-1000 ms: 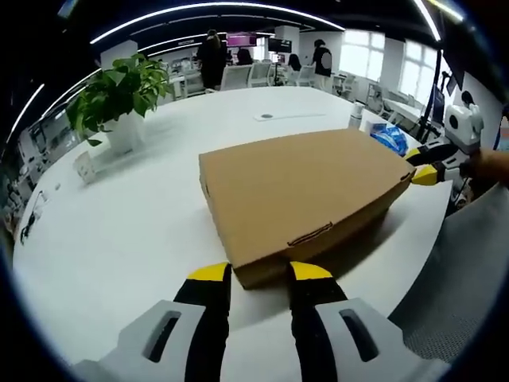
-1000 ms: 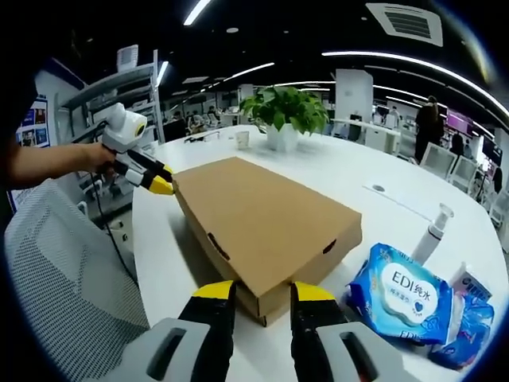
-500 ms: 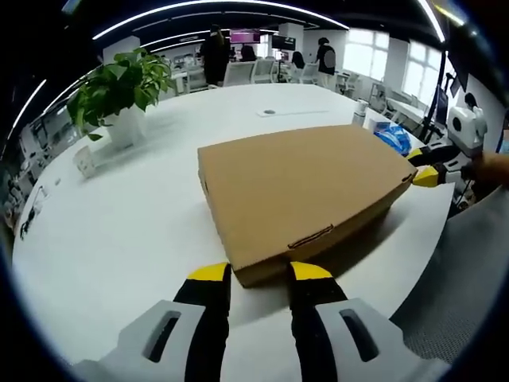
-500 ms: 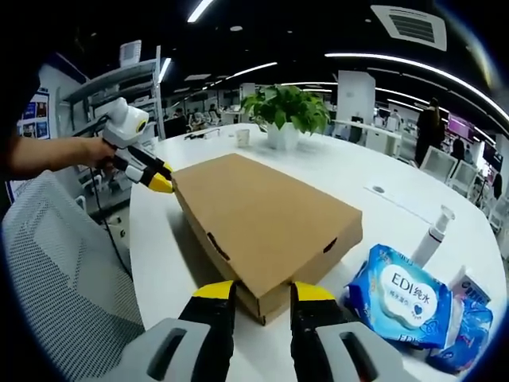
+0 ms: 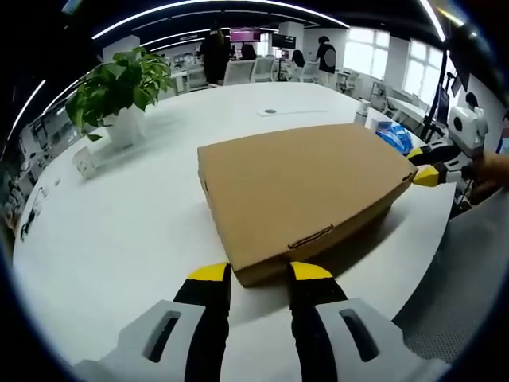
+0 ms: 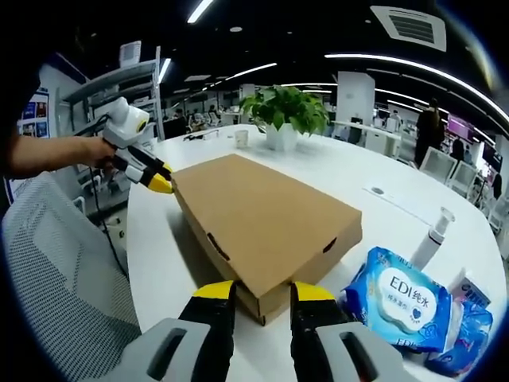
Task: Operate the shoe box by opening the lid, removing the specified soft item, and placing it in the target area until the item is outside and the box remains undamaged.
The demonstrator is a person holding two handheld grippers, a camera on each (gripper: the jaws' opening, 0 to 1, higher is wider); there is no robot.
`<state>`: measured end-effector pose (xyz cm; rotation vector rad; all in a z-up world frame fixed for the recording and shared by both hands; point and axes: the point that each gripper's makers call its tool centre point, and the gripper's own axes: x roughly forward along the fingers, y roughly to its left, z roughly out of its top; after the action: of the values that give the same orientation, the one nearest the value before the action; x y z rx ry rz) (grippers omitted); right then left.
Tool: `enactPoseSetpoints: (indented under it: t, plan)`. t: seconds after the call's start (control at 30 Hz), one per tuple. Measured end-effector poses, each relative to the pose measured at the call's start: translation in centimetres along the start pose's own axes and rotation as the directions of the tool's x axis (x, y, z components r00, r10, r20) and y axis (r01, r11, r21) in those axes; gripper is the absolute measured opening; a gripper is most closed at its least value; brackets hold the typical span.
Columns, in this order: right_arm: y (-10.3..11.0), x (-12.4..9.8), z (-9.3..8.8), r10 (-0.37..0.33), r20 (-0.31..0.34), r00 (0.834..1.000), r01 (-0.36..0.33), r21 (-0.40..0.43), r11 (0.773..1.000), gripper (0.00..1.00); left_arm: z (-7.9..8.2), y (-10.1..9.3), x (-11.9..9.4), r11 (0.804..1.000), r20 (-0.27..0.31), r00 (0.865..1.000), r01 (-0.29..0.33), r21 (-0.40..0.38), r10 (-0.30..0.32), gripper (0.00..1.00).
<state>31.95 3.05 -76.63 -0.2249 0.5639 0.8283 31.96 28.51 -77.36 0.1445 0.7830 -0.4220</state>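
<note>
Shoe box sits flat on the white table, lid down, near the table's edge by the mesh chair. Going left to right in the left gripper view: potted plant far left and well apart from the box, then my left gripper at one box corner, jaws parted to either side of that corner, nothing pinched. Across the lid, at the opposite corner, my right gripper has its yellow tips at the box edge.

Right gripper view, left to right: my hand with the left gripper at the far corner, box in the middle, right gripper straddling the near corner, jaws spread and empty. Wet-wipe pack and a pump bottle sit just beside the box on the right.

My read: I'm bracing opposite corners so the lid lifts evenly without tearing the cardboard. Lid not yet opened; soft item is presumably inside, can't see it.
</note>
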Motion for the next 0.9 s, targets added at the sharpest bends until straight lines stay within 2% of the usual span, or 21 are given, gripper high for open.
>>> enactPoseSetpoints:
  t: [0.4,0.9]
  plan:
    - [-1.5,1.1,0.4,0.004,-0.002,1.0,-0.003,0.044,0.999,0.23,1.2,0.6,1.1,1.0,-0.006,1.0,-0.001,-0.005,0.001,0.27]
    - [-4.1,2.7,1.6,-0.031,0.011,0.999,0.03,0.043,0.999,0.24,3.6,1.9,3.4,1.0,-0.003,1.0,0.005,-0.001,-0.005,0.28]
